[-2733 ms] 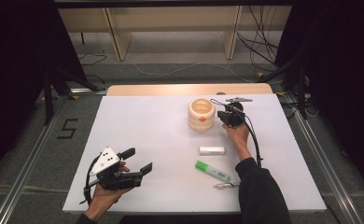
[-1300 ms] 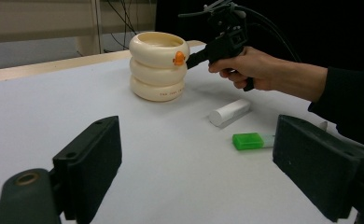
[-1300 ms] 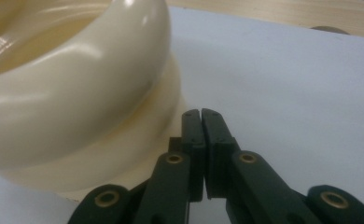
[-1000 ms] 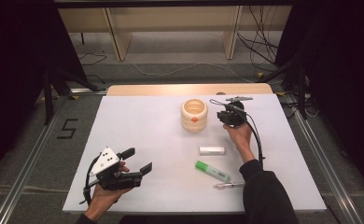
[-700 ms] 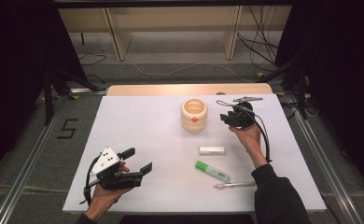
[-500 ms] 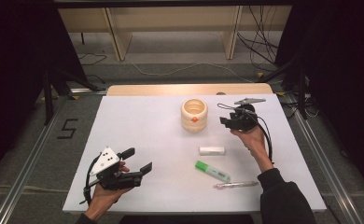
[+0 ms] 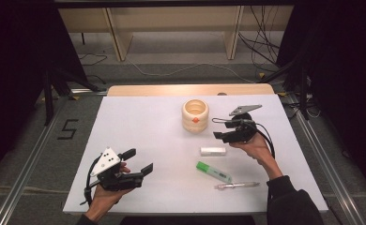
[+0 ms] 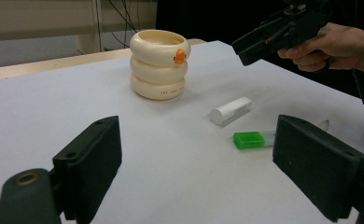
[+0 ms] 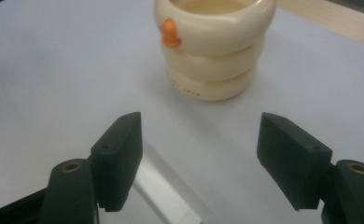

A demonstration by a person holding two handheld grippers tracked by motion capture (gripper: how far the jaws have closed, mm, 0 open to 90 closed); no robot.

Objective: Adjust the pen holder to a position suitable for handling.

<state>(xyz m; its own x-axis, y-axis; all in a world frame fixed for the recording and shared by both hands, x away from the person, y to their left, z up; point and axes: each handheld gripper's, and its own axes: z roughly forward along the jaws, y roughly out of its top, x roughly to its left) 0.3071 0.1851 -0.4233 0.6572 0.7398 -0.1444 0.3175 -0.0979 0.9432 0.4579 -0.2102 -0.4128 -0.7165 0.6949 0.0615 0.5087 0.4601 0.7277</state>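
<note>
The right tool [image 7: 224, 136] hangs spread and empty, its jaws having just been opening (nothing between them), just right of the cup [image 7: 195, 115] and above the white stick [image 7: 213, 151]. To take the stick next, drop low and straddle it squarely. The left tool [image 7: 140, 161] rests open.

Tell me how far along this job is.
Done: the cream ringed cup stands upright, free of the right tongs, whose jaws have just been opening, empty. In hand: nothing. Left: white stick, green highlighter and pen lie outside it, probably next.
</note>
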